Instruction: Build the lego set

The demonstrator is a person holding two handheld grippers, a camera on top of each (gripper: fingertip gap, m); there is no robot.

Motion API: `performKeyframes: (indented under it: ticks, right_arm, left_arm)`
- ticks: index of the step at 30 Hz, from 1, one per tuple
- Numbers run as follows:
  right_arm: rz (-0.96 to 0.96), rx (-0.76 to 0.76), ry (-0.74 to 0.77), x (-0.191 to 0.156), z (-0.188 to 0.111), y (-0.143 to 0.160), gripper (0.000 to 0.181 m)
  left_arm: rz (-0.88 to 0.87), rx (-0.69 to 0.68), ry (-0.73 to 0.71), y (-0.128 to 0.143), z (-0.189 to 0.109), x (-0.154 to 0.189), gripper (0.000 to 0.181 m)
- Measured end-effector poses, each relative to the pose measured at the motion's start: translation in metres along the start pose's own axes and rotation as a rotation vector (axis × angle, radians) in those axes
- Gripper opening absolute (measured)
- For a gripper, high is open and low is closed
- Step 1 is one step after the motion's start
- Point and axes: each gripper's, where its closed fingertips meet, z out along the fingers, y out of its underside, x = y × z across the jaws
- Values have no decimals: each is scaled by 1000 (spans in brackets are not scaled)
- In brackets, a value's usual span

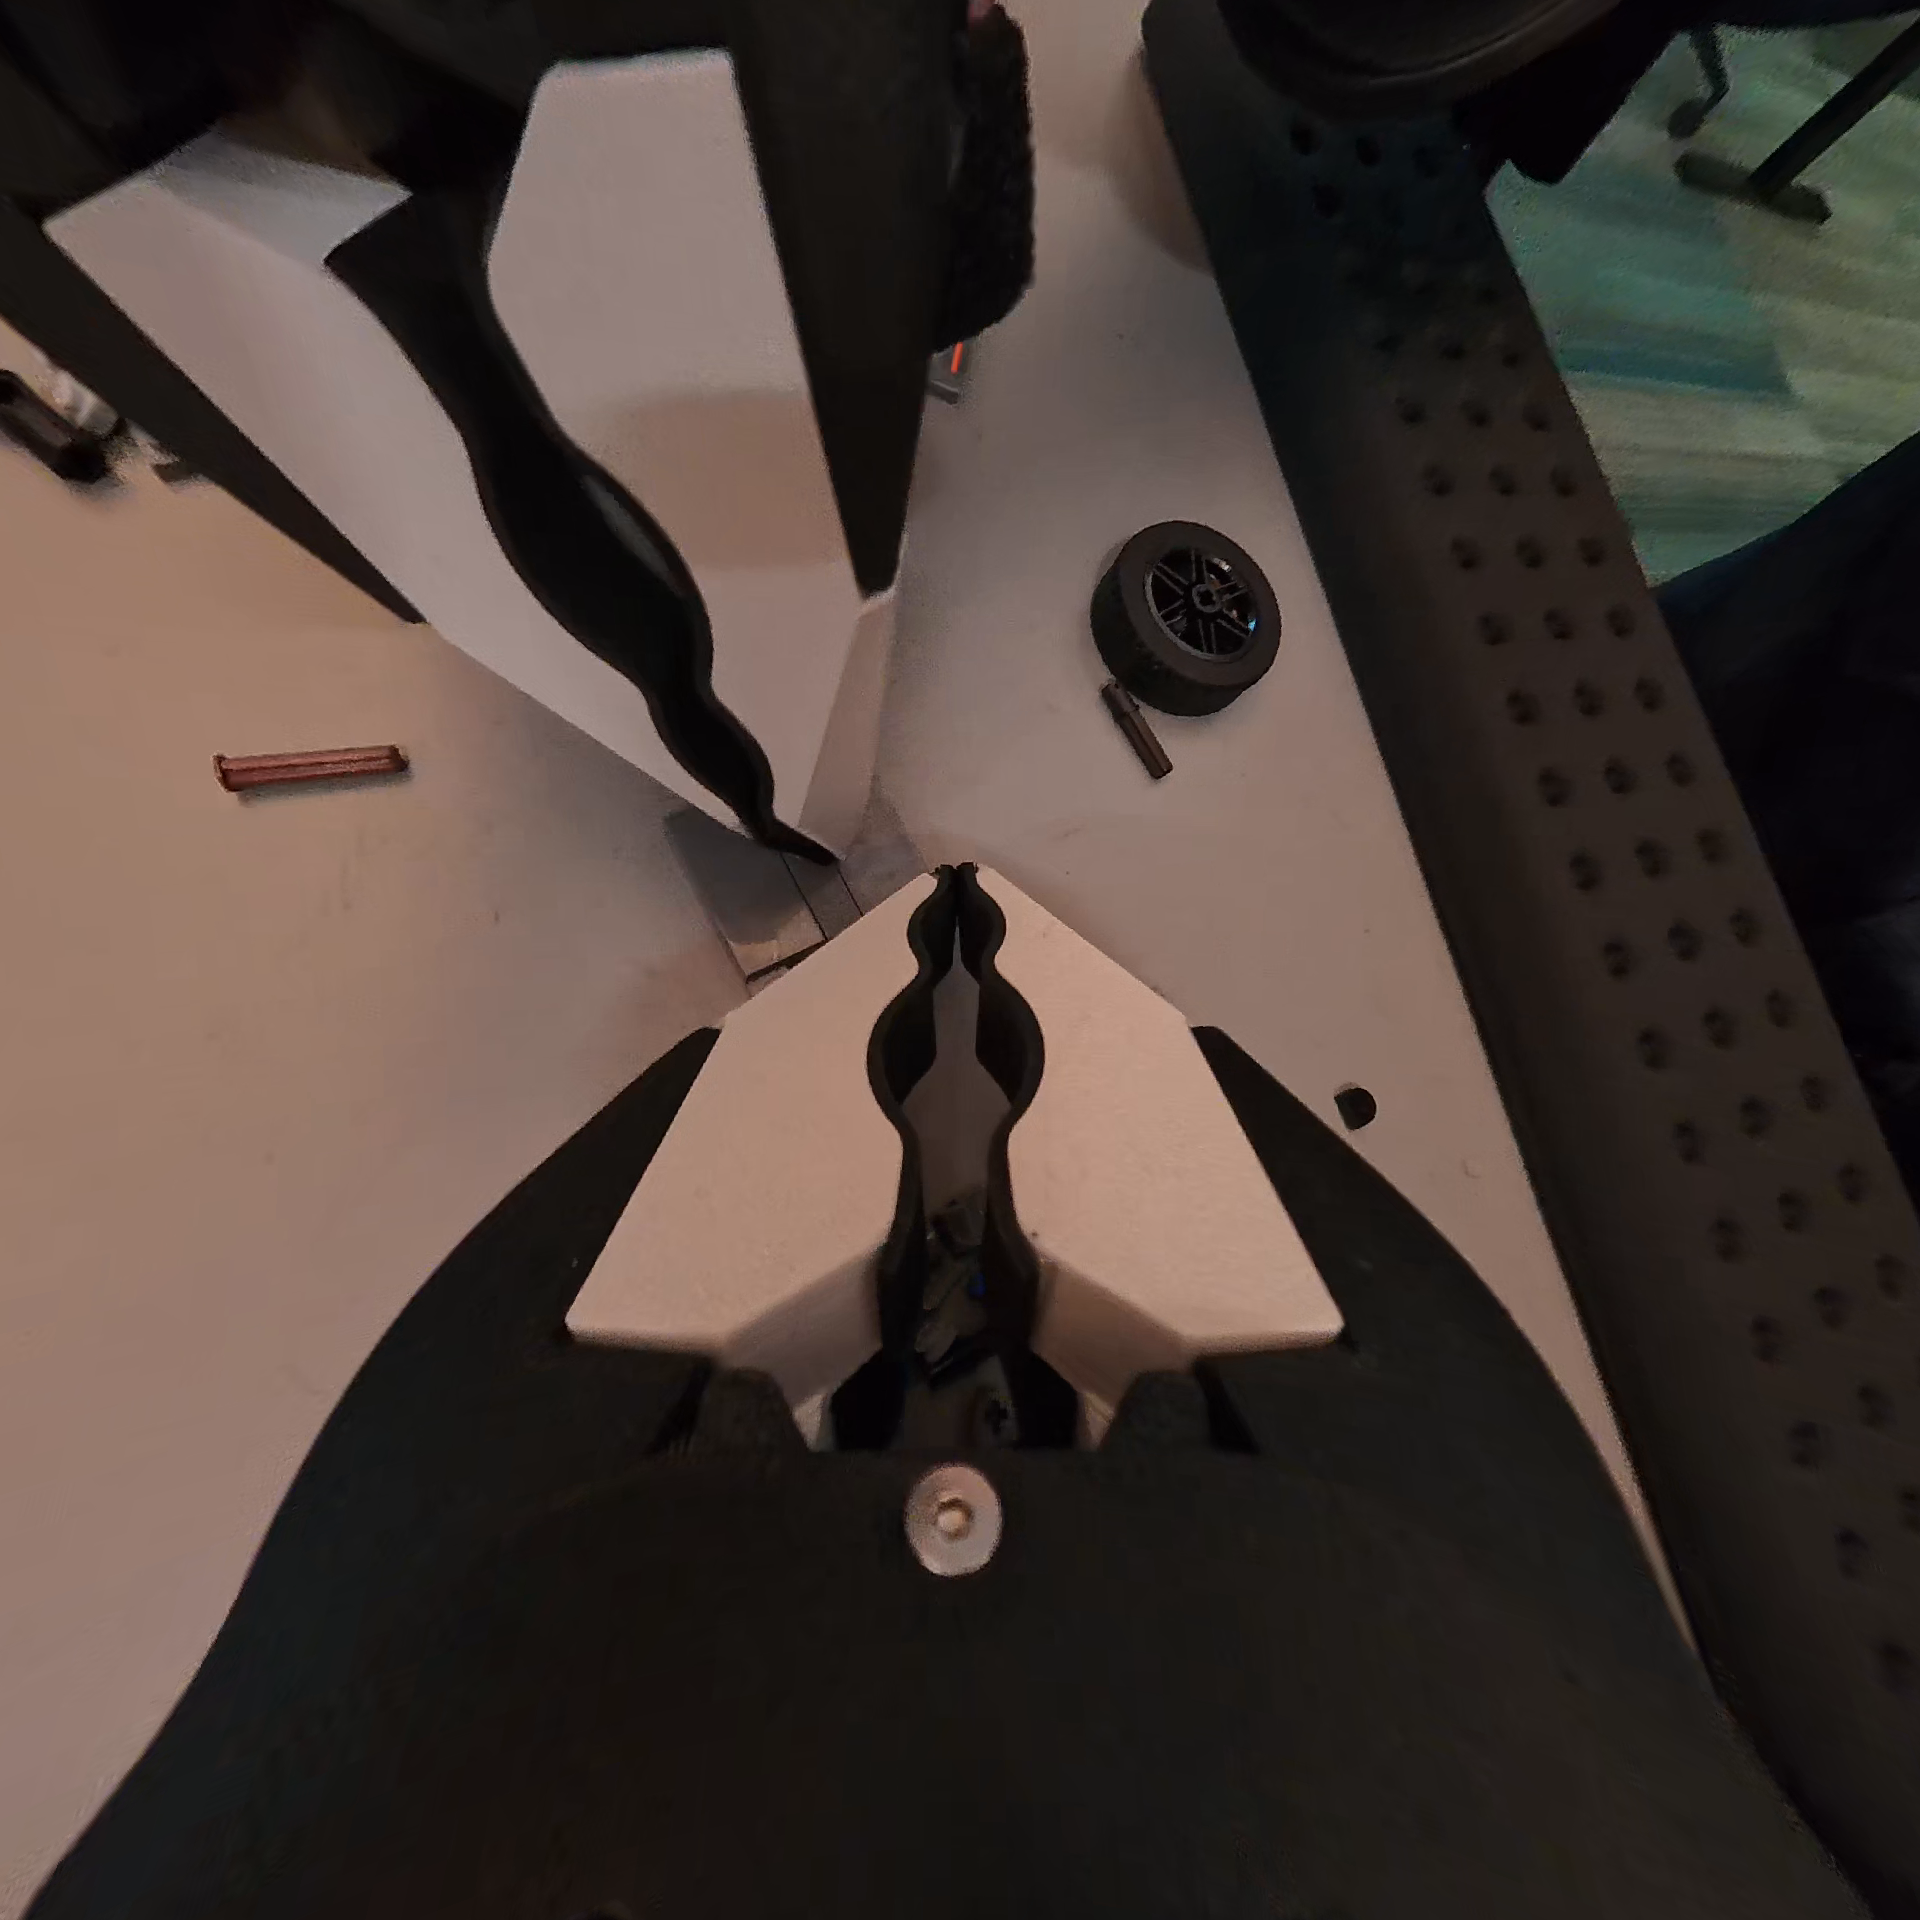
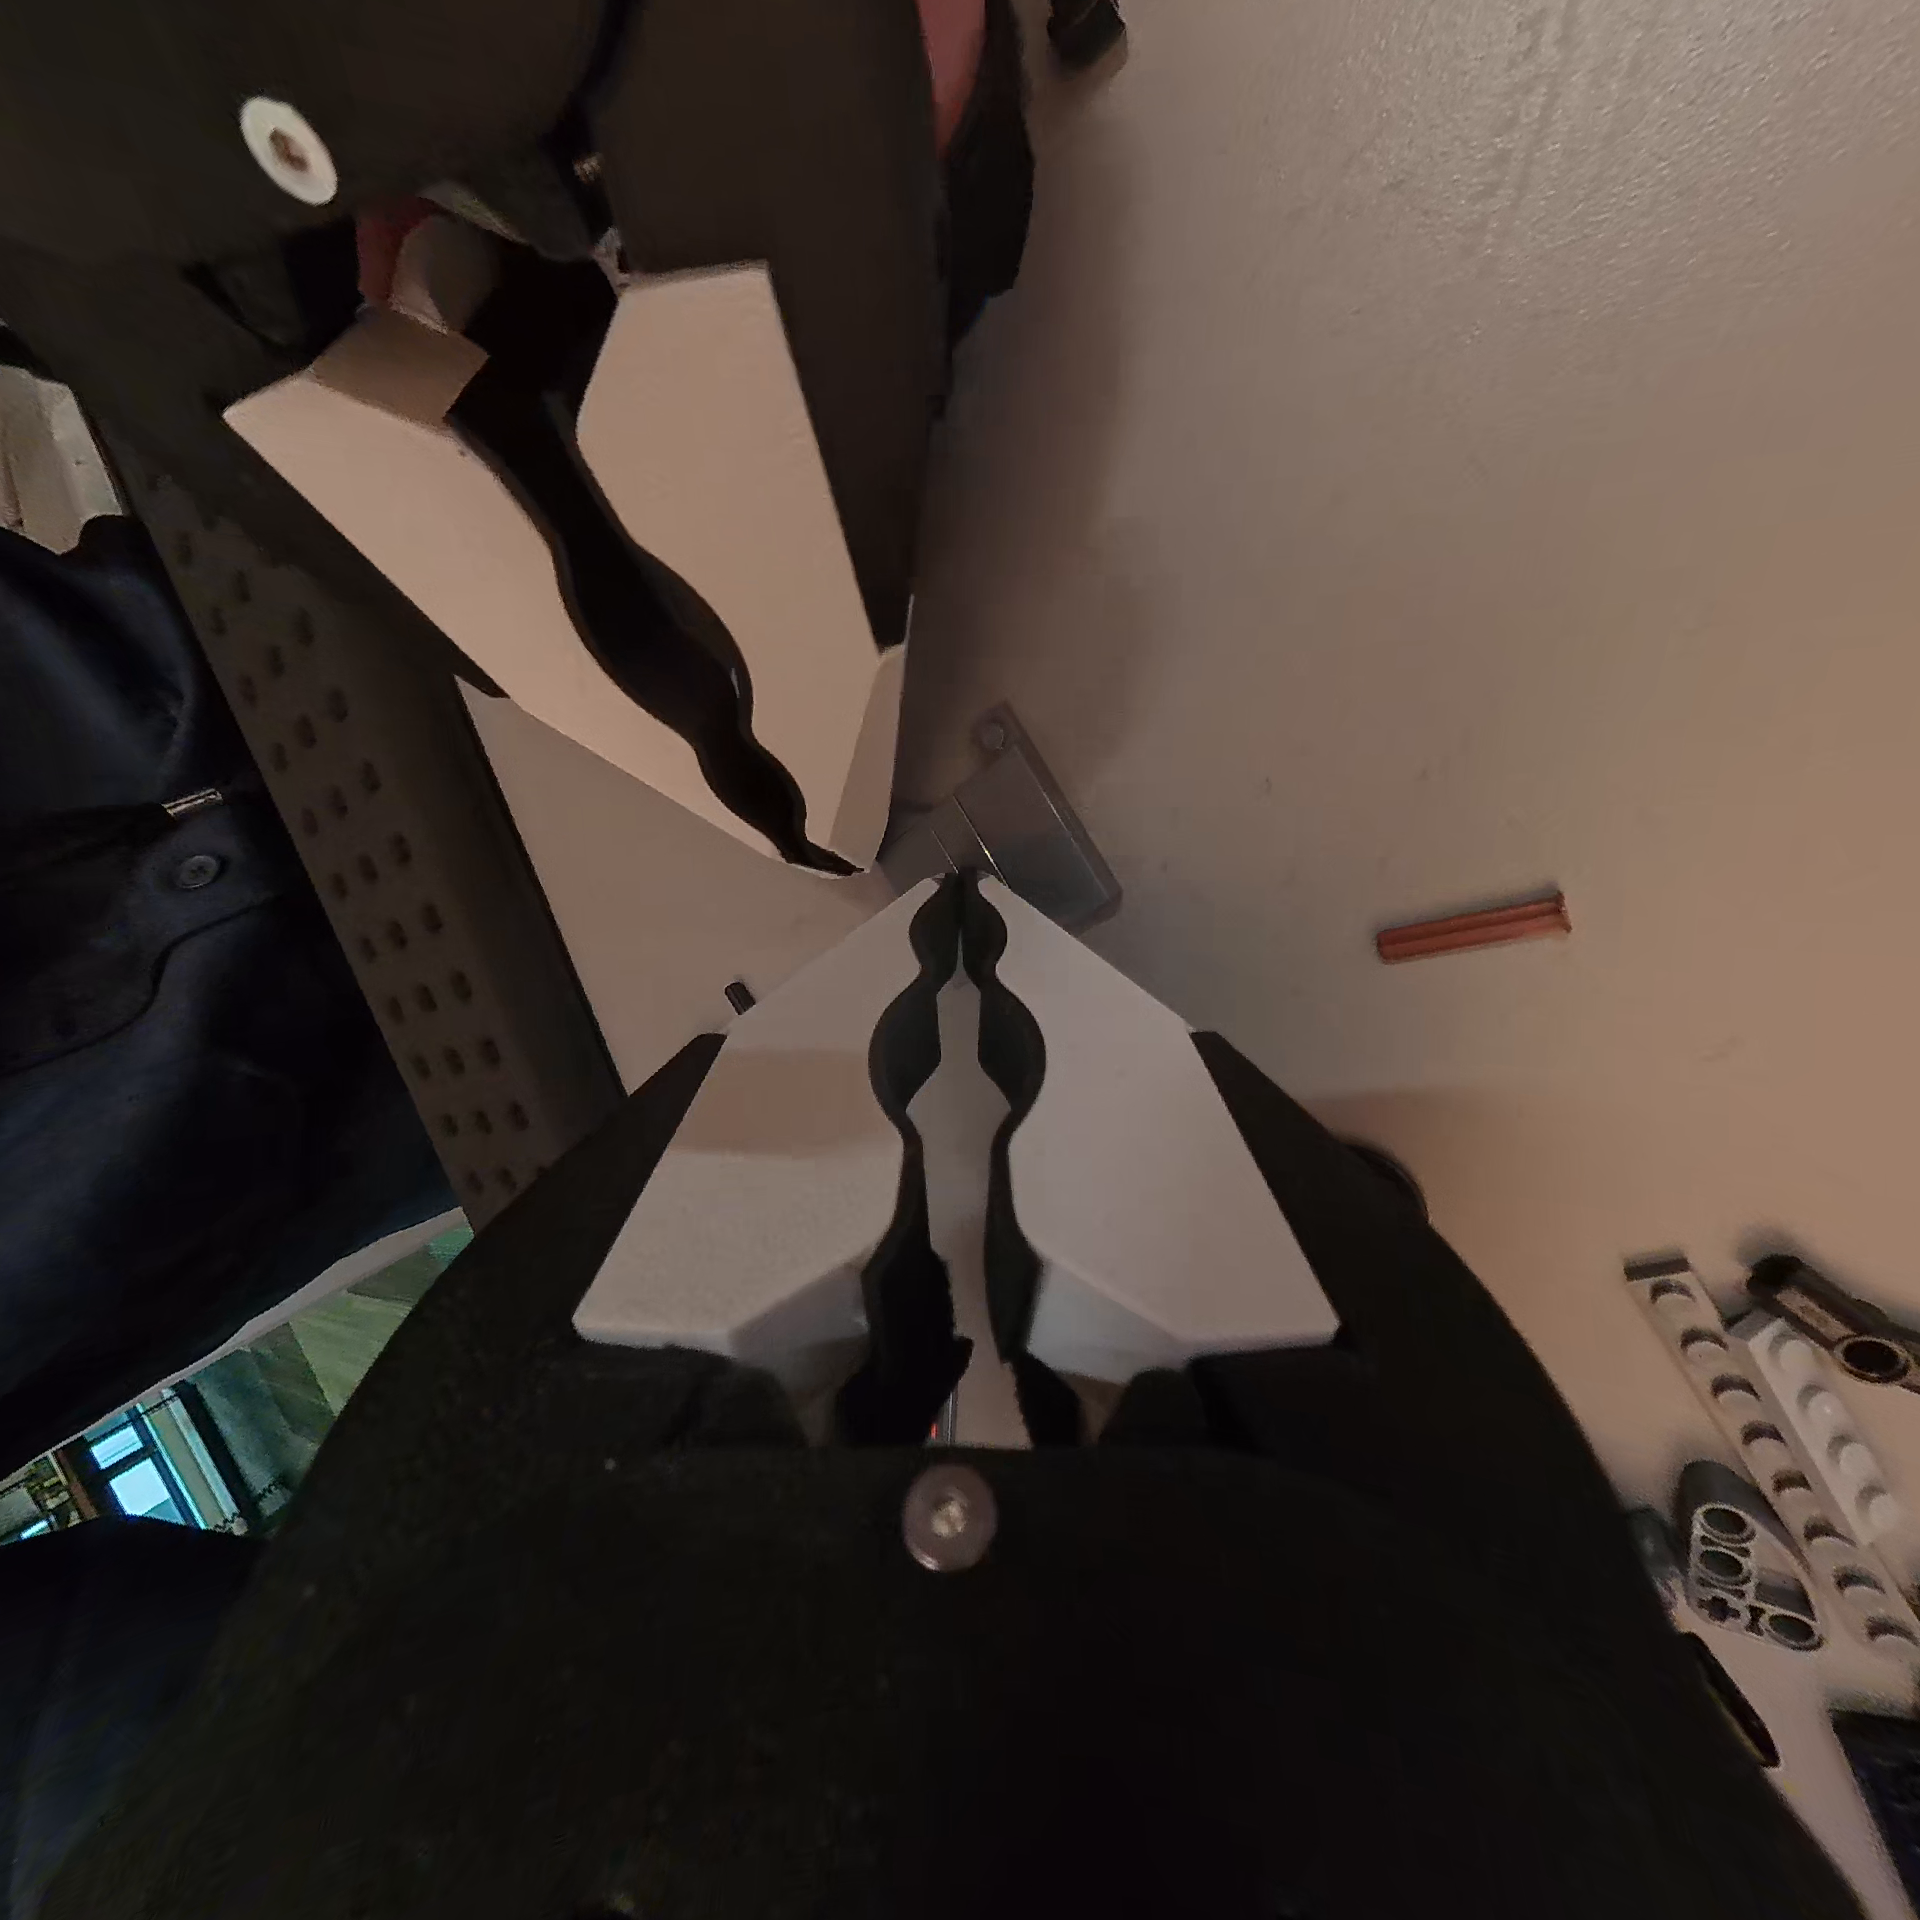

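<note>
Where both tools meet over table [image 1: 260,1039]: left gripper [image 1: 958,871] tips pinched together, right gripper [image 2: 958,881] likewise, each at edge of flat grey plate [image 2: 1023,821]. Brown rod [image 1: 310,769] well apart; wheel [image 1: 1184,618] beside small black pin [image 1: 1138,730].
</note>
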Motion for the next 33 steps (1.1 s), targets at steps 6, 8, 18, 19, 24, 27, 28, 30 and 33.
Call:
performKeyframes:
  ticks: [6, 8, 18, 19, 24, 27, 28, 30, 33]
  right_arm:
    - [0, 0, 0, 0, 0, 0, 0]
    - [0, 1, 0, 0, 0, 0, 0]
    - [0, 4, -11, -1, 1, -1, 0]
    - [-1, 3, -12, -1, 1, -1, 0]
    - [-3, 3, -15, -2, 1, -1, 0]
    - [-3, 3, -15, -2, 1, -1, 0]
    - [-4, 2, -14, -2, 2, -1, 0]
    - [-3, 2, -16, -2, 2, -1, 0]
    - [-4, 3, -19, -2, 1, -1, 0]
  left_arm:
    - [-80, 19, 47, 0, -1, -1, 0]
    - [-118, 28, 46, -1, -2, -5, 0]
    - [-73, 17, 59, 2, -2, -1, 0]
    - [-68, 5, 68, 4, -1, 0, 0]
    - [-60, -31, 51, 9, 1, -2, 0]
    - [-53, -34, 63, 9, 0, 0, 0]
    - [-46, -22, 72, 8, -1, 2, 0]
    - [-47, 31, 94, 1, -7, 4, 0]
    - [-57, 61, 69, 0, -17, -4, 0]
